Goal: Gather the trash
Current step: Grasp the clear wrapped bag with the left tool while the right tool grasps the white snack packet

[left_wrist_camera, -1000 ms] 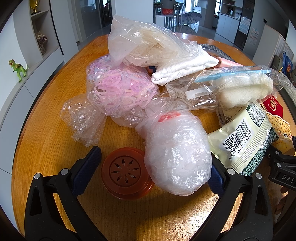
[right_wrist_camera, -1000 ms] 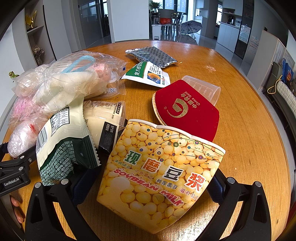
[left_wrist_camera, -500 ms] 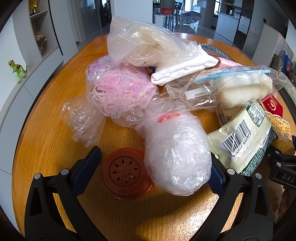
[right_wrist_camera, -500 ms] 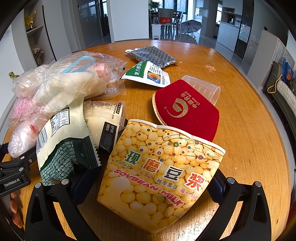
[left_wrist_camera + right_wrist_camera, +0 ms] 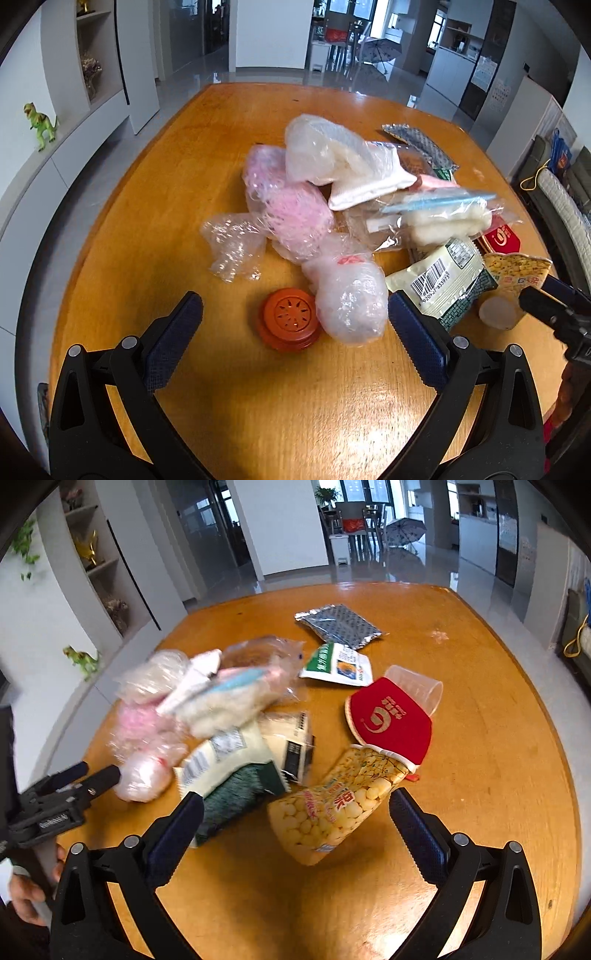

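Note:
A pile of trash lies on the round wooden table [image 5: 140,229]. In the left wrist view my left gripper [image 5: 293,308] is open and held above the table, short of an orange-brown lid [image 5: 290,319] and a crumpled clear plastic ball [image 5: 351,301]. Behind them are a bag of pink shreds [image 5: 295,210], a bagged white cloth [image 5: 332,162] and a barcoded packet [image 5: 439,284]. My right gripper [image 5: 295,801] is open too, above a soybean-milk paper cup [image 5: 332,805] that lies on its side. A red cup [image 5: 391,720] lies just behind it.
A clear plastic cup [image 5: 417,686], a green-and-white packet [image 5: 336,664] and a silver patterned packet [image 5: 340,626] lie farther back. A hand [image 5: 26,904] holds the left gripper at the left edge. Bare wood lies to the right and in front of the pile.
Both grippers have drawn back and up from the pile, so the trash looks smaller and farther. The soybean-milk cup now lies tipped over ahead of the right fingers.

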Available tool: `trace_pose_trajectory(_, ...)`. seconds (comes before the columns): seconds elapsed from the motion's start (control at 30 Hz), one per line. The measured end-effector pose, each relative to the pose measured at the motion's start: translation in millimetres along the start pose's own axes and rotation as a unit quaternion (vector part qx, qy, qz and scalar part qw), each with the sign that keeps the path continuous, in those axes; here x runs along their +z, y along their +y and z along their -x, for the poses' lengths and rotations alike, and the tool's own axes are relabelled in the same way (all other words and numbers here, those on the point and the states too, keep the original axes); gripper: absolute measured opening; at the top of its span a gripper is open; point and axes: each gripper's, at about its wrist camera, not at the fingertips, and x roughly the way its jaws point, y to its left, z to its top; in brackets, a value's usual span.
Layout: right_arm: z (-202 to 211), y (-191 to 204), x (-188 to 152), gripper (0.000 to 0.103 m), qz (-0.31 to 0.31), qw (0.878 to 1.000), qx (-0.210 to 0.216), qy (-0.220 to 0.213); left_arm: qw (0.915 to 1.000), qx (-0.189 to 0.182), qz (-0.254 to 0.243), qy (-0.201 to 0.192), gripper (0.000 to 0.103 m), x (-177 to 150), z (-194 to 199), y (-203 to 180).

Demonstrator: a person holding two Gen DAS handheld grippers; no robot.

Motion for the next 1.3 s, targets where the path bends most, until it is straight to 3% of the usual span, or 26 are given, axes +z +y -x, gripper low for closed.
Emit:
trace_pose_trajectory(0.13,8.1,12.8,17.6,0.100,-0.001,0.999,0.050,0.009,1.0000,-0.003,-0.003,0.004,0.097,7.2,9.7,9.8)
trace_pose_trajectory(0.23,9.7,33.4,28.7,0.098,0.025,0.998,0.058,0.012,1.0000,-0.006,0.003,0.004,0.097,11.9,11.6,17.3)
trace_pose_trajectory(0.5,-57.5,46.4,27.4,0.088,0.055,0.993,-0.003,0.109,0.9998,-0.012,-0.011,0.013,0.097,16.2,17.6,10.2)
trace_pose_trajectory(0.57,-70.9,43.7,22.3,0.077,0.046,0.991,0.006,0.126,0.9996,-0.017,-0.011,0.020,0.097,18.5,13.5,9.5)
trace_pose_trajectory(0.6,-79.4,42.0,18.1,0.065,0.039,0.989,0.011,0.143,0.9995,-0.017,-0.012,0.023,0.097,18.6,11.1,7.4)
trace_pose_trajectory(0.67,-81.5,40.4,15.5,0.054,0.029,0.988,0.035,0.145,0.9993,-0.016,-0.018,0.029,0.097,18.0,6.6,3.7)
trace_pose_trajectory(0.7,-78.0,39.8,14.6,0.038,0.026,0.988,0.050,0.140,0.9991,-0.016,-0.021,0.033,0.097,18.3,4.4,1.2)
trace_pose_trajectory(0.73,-72.1,37.6,13.7,0.030,0.016,0.988,0.067,0.136,0.9989,-0.015,-0.023,0.037,0.097,18.8,1.6,-1.3)
trace_pose_trajectory(0.93,-28.6,30.4,-3.4,0.023,0.025,0.993,0.059,0.101,0.9945,-0.001,-0.087,0.059,0.097,26.0,-20.7,-35.1)
trace_pose_trajectory(0.97,-21.1,27.5,-7.5,0.023,0.024,0.994,0.055,0.095,0.9926,0.005,-0.103,0.064,0.095,25.9,-25.9,-41.6)
trace_pose_trajectory(1.03,-13.3,21.8,-7.2,0.023,0.021,0.994,0.051,0.090,0.9891,0.020,-0.125,0.075,0.078,24.0,-34.9,-49.2)
trace_pose_trajectory(1.1,-5.5,16.1,-10.2,0.023,0.014,0.995,0.056,0.085,0.9867,0.015,-0.131,0.095,0.052,20.9,-45.2,-52.2)
trace_pose_trajectory(1.23,6.8,12.1,-8.3,0.023,0.007,0.995,0.061,0.076,0.9880,-0.002,-0.122,0.094,0.045,19.5,-45.3,-49.6)
trace_pose_trajectory(1.3,15.1,11.7,-11.2,0.023,0.006,0.995,0.068,0.070,0.9901,-0.040,-0.096,0.095,0.045,20.4,-37.3,-41.0)
